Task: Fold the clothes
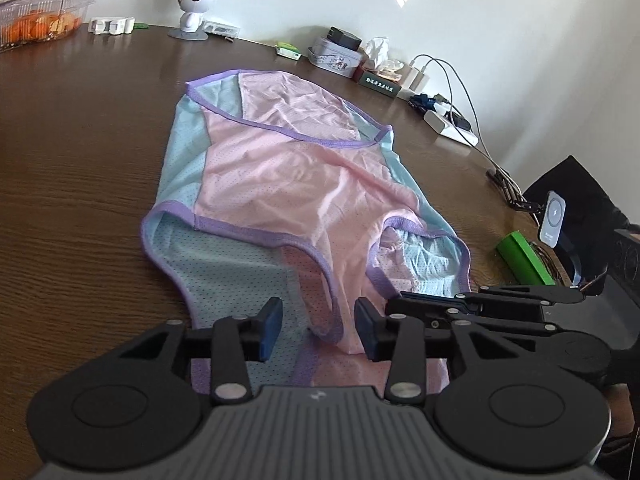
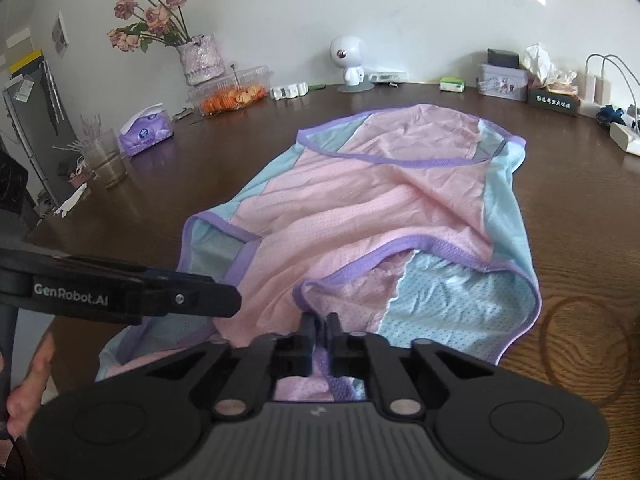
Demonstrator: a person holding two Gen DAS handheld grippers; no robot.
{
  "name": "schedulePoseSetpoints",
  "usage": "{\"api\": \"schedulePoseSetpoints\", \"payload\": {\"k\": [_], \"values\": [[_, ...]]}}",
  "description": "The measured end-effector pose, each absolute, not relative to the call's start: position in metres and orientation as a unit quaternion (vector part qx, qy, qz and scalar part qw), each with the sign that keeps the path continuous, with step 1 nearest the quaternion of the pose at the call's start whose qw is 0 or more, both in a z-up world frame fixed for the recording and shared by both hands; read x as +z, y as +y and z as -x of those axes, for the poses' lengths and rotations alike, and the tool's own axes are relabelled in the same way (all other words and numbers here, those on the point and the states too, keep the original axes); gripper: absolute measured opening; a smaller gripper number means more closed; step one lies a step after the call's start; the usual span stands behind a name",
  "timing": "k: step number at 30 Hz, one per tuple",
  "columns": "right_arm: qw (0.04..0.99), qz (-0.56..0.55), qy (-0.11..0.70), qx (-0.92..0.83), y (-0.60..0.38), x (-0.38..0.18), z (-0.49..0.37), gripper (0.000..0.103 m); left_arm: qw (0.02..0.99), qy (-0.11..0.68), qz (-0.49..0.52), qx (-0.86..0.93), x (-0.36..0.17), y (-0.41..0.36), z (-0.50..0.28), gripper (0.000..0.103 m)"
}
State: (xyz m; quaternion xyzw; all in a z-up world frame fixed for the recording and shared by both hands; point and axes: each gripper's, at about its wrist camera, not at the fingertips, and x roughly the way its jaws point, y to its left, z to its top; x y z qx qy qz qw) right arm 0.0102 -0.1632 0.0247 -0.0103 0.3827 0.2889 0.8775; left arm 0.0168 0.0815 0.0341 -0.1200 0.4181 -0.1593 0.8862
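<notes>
The pink-and-blue vest [image 2: 372, 216] lies flat on the brown table [image 1: 80, 152]. The right gripper [image 2: 320, 326] seems pinched on a near shoulder strap; the left gripper [image 1: 318, 328] gapes empty over the other. Next: close left, then lift both straps.

The garment [image 2: 372, 216] is spread flat across the middle of the surface [image 2: 208, 160]. Both grippers are parked at its near edge, left gripper [image 1: 318, 328] just left of the right gripper [image 2: 320, 330]. Along the far edge, a vase [image 2: 200, 60] is stood at the left, a fruit box [image 2: 230, 94] beside it, and a small robot figure [image 2: 348, 60] further right.
</notes>
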Motion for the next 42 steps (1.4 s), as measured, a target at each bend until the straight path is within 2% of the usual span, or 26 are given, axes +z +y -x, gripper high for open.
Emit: {"api": "schedulePoseSetpoints", "payload": {"k": [1,3,5,6,7,9,10,11,14,15,16,17,18,22,23,24,26,27,28,31,33,37,38,42], "values": [[0.883,0.016,0.376,0.281,-0.166,0.029,-0.003,0.002,0.887,0.419,0.116,-0.155,0.033,0.081,-0.016,0.022],[0.889,0.020,0.367,0.273,-0.178,0.040,0.011,0.002,0.885,0.422,0.121,-0.157,0.033,0.085,-0.014,0.022],[0.884,0.036,0.378,0.274,-0.186,0.044,0.020,0.003,0.880,0.421,0.135,-0.172,0.036,0.090,-0.007,0.030],[0.881,0.052,0.378,0.278,-0.186,0.044,0.025,0.003,0.878,0.421,0.134,-0.184,0.038,0.091,-0.003,0.039],[0.884,0.059,0.370,0.281,-0.187,0.045,0.029,0.006,0.876,0.423,0.128,-0.195,0.040,0.092,0.002,0.044],[0.886,0.062,0.358,0.288,-0.198,0.051,0.036,0.019,0.871,0.430,0.111,-0.211,0.044,0.094,0.016,0.045],[0.887,0.064,0.354,0.289,-0.204,0.054,0.039,0.029,0.872,0.430,0.101,-0.212,0.047,0.096,0.023,0.045],[0.888,0.064,0.351,0.290,-0.211,0.054,0.043,0.032,0.873,0.428,0.092,-0.213,0.048,0.098,0.031,0.045],[0.876,0.060,0.365,0.310,-0.224,0.049,0.050,0.030,0.874,0.426,0.088,-0.214,0.046,0.106,0.044,0.044],[0.871,0.062,0.375,0.310,-0.223,0.044,0.050,0.030,0.875,0.429,0.084,-0.210,0.044,0.108,0.045,0.036],[0.869,0.067,0.382,0.308,-0.221,0.039,0.050,0.024,0.876,0.430,0.081,-0.201,0.042,0.108,0.046,0.012],[0.867,0.072,0.387,0.304,-0.218,0.035,0.050,0.008,0.878,0.432,0.083,-0.190,0.042,0.110,0.046,0.004],[0.867,0.075,0.392,0.300,-0.218,0.032,0.051,0.002,0.879,0.432,0.089,-0.181,0.042,0.115,0.049,0.004],[0.868,0.072,0.401,0.285,-0.232,0.036,0.060,0.001,0.880,0.434,0.105,-0.164,0.042,0.129,0.064,0.004],[0.874,0.067,0.390,0.282,-0.237,0.043,0.063,0.002,0.878,0.433,0.112,-0.171,0.043,0.131,0.067,0.005],[0.880,0.058,0.378,0.283,-0.241,0.050,0.065,0.005,0.878,0.427,0.121,-0.179,0.046,0.134,0.069,0.011],[0.885,0.034,0.356,0.299,-0.247,0.063,0.062,0.012,0.885,0.406,0.137,-0.185,0.056,0.138,0.068,0.040],[0.885,0.025,0.350,0.307,-0.248,0.067,0.057,0.016,0.891,0.393,0.137,-0.179,0.062,0.139,0.065,0.059],[0.887,0.025,0.346,0.306,-0.246,0.069,0.049,0.022,0.900,0.383,0.128,-0.166,0.067,0.139,0.059,0.063],[0.905,0.063,0.318,0.276,-0.228,0.078,0.012,0.024,0.906,0.391,0.105,-0.121,0.068,0.137,0.028,0.063],[0.909,0.070,0.315,0.265,-0.214,0.090,-0.030,0.034,0.898,0.415,0.107,-0.099,0.062,0.133,0.011,0.062],[0.894,0.053,0.324,0.306,-0.165,0.116,-0.125,0.043,0.899,0.421,0.082,-0.088,0.054,0.120,0.021,0.061],[0.885,0.045,0.332,0.323,-0.147,0.118,-0.151,0.046,0.899,0.421,0.085,-0.087,0.053,0.118,0.029,0.061],[0.840,0.044,0.400,0.365,-0.061,0.095,-0.250,0.047,0.896,0.413,0.148,-0.068,0.058,0.127,0.064,0.062]]}}
